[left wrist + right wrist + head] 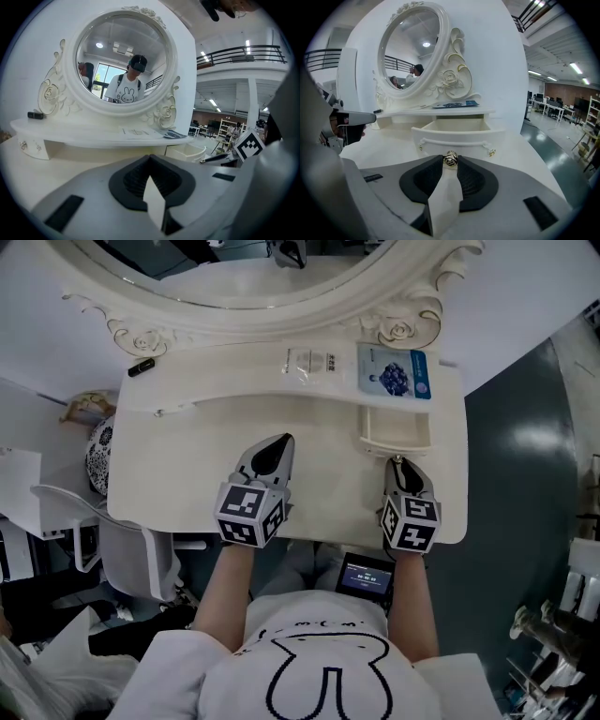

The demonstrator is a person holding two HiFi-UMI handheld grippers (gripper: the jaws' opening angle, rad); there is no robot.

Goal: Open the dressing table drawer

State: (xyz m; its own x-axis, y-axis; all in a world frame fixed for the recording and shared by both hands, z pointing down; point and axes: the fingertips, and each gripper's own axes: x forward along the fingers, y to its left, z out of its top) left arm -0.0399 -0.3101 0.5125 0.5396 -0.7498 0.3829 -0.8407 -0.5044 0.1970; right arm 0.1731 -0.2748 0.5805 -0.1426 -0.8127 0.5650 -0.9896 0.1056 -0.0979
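Overhead and low, dressing table [234, 437] shared

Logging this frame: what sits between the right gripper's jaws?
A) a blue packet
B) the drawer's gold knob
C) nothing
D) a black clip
B: in its own view, the right gripper has its jaws pinched on the gold knob at the front of the pulled-out drawer.

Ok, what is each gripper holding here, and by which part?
Right gripper pinches the gold knob of the drawer between its fingers; left gripper holds nothing.
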